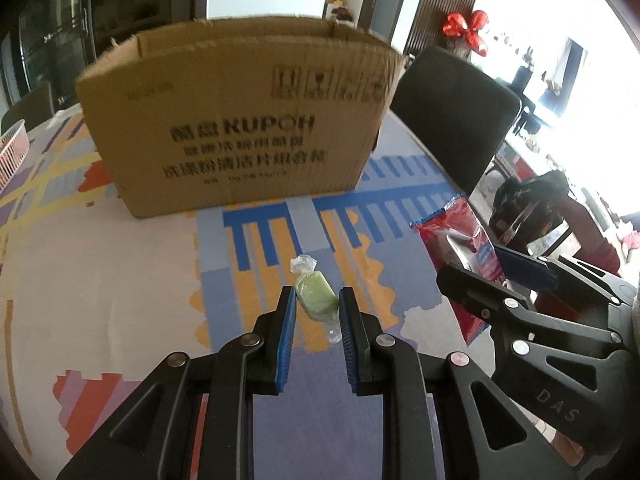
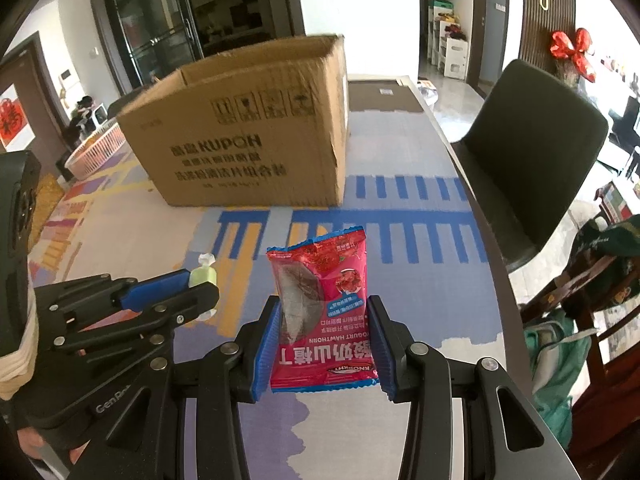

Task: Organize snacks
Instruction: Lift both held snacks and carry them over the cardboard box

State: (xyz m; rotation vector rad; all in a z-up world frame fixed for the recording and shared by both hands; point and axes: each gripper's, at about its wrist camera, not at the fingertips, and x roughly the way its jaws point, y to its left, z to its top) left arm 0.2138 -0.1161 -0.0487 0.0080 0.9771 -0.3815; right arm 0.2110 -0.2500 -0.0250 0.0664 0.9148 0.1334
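Note:
A green wrapped candy (image 1: 316, 296) sits pinched between the blue pads of my left gripper (image 1: 317, 300), lifted off the patterned tablecloth. The same candy (image 2: 203, 276) shows in the right wrist view at the tip of the left gripper (image 2: 200, 284). My right gripper (image 2: 323, 312) is shut on a red hawthorn snack packet (image 2: 324, 320), held upright above the table. That packet (image 1: 460, 252) appears at the right in the left wrist view. An open cardboard box (image 1: 240, 120) stands beyond both grippers, and its inside is hidden.
A colourful tablecloth (image 2: 400, 280) covers the table. A pink-white basket (image 2: 98, 150) stands left of the box (image 2: 244, 136). A dark chair (image 2: 528, 152) sits at the table's right edge, with bags (image 2: 560, 360) on another chair nearby.

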